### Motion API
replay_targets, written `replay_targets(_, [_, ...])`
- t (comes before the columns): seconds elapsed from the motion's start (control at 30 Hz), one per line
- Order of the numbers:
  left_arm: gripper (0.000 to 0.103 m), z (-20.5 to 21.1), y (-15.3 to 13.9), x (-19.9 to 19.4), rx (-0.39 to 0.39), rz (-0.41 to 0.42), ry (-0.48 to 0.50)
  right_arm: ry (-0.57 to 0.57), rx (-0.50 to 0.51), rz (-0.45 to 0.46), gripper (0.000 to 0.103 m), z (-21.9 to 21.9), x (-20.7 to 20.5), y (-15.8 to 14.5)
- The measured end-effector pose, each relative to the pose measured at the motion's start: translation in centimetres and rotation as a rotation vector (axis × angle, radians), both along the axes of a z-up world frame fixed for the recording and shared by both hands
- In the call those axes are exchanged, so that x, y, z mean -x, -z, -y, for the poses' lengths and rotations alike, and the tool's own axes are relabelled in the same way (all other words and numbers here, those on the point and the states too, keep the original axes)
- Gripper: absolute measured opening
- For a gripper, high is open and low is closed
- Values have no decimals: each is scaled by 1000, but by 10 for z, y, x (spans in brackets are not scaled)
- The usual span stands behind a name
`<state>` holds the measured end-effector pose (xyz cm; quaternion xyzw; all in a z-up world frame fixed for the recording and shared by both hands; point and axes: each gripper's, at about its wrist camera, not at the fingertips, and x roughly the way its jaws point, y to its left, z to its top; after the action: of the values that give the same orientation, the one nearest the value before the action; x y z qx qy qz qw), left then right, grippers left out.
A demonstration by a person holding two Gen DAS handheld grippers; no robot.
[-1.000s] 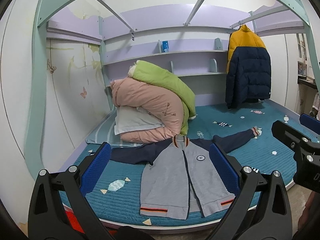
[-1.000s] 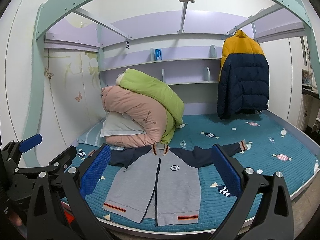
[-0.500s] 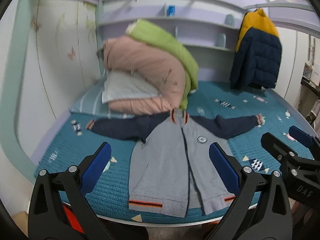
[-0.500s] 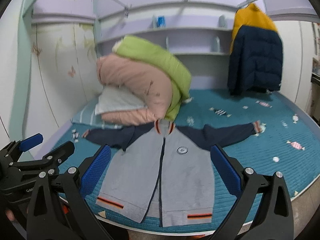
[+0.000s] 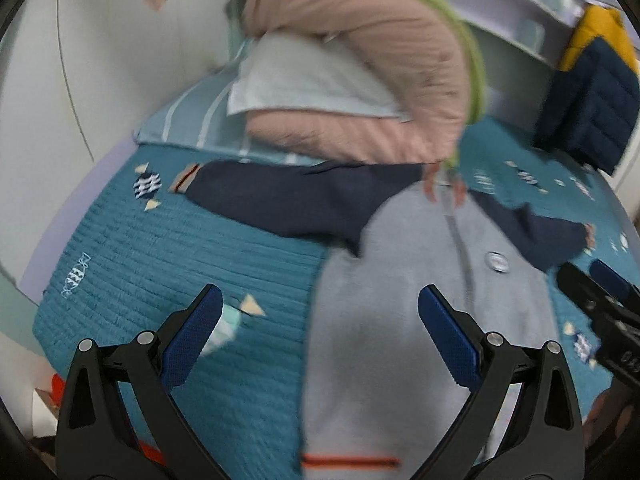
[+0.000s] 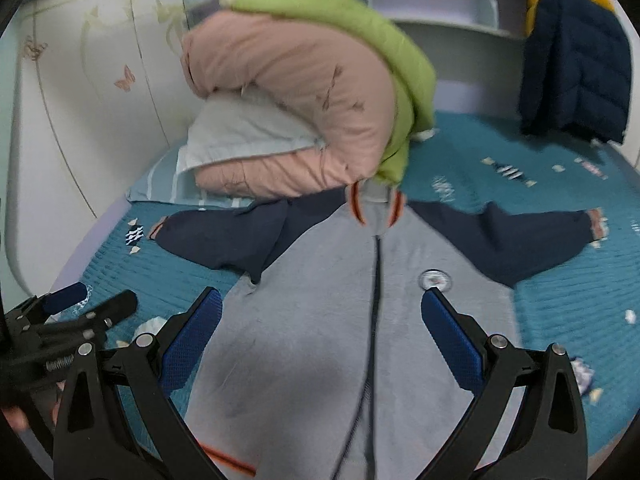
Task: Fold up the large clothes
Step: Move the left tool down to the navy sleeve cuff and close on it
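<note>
We have brought both tools down and in over the bed (image 5: 168, 248) during the last second; the shelves and frame overhead have dropped out of view and the jacket (image 6: 360, 320) now fills the lower half of each camera. It has not moved: it lies flat, front up and zipped, grey body toward us, navy sleeves spread to either side, collar just beside the pink quilt (image 6: 296, 104) and green quilt (image 6: 352, 28) stacked over a pillow (image 6: 244, 132) at the head.

The left gripper (image 5: 320, 340) hangs with its blue pads wide apart and nothing between them, straddling the jacket's left side edge, one pad over bare bedspread. The right gripper (image 6: 322, 340) is likewise spread and empty, centred over the chest with the zip running between its pads. Whether either touches the cloth we cannot tell (both views are motion-blurred).

We judge this to be the close of the approach: no fold is made yet. The first fold likely calls for the left sleeve (image 5: 280, 200), which lies well ahead of the left tool. A padded coat (image 6: 572, 56) hangs at the far right, outside the work.
</note>
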<state>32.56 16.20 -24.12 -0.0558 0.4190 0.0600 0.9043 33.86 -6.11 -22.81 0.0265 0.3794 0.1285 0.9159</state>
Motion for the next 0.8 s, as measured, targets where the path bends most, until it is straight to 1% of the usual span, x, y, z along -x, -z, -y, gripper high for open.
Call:
replay_targets(0.03, [98, -14, 9, -11, 1, -8, -9, 0, 13, 2, 96, -4, -8, 5])
replay_targets(0.13, [98, -68, 39, -48, -39, -25, -86, -14, 31, 14, 96, -17, -30, 22])
replay_targets(0.17, [98, -88, 48, -62, -37, -32, -113, -18, 39, 15, 96, -21, -39, 30])
replay_targets(0.23, [98, -121, 64, -83, -1, -49, -150, -22, 51, 18, 96, -27, -52, 41])
replay_targets(0.27, [98, -137, 73, -95, 27, -59, -172, -21, 62, 12, 96, -30, -61, 50])
replay_targets(0.33, [98, -169, 93, -118, 120, -91, -219, -19, 73, -3, 96, -35, -75, 62])
replay_targets(0.37, [98, -180, 100, -125, 157, -99, -241, -20, 78, -13, 96, -37, -81, 70])
replay_targets(0.43, [98, -202, 121, -147, 258, -137, -280, -21, 89, -26, 96, -41, -91, 81])
replay_targets(0.47, [98, -210, 128, -154, 293, -148, -296, -23, 92, -32, 96, -42, -93, 85])
replay_targets(0.53, [98, -222, 142, -169, 349, -157, -330, -28, 96, -47, 96, -45, -99, 94])
replay_targets(0.6, [98, -230, 154, -183, 374, -163, -370, -31, 105, -56, 96, -47, -103, 103])
replay_targets(0.63, [97, -233, 160, -190, 383, -174, -387, -31, 106, -58, 96, -47, -105, 106])
replay_targets(0.67, [97, -235, 164, -195, 370, -179, -400, -32, 103, -65, 96, -47, -108, 111])
replay_targets(0.73, [97, -234, 167, -206, 323, -176, -403, -31, 104, -74, 96, -49, -113, 117])
replay_targets(0.77, [90, -232, 166, -210, 299, -174, -395, -31, 105, -75, 96, -50, -116, 120])
replay_targets(0.8, [81, -229, 166, -216, 269, -176, -379, -32, 108, -75, 96, -51, -118, 122])
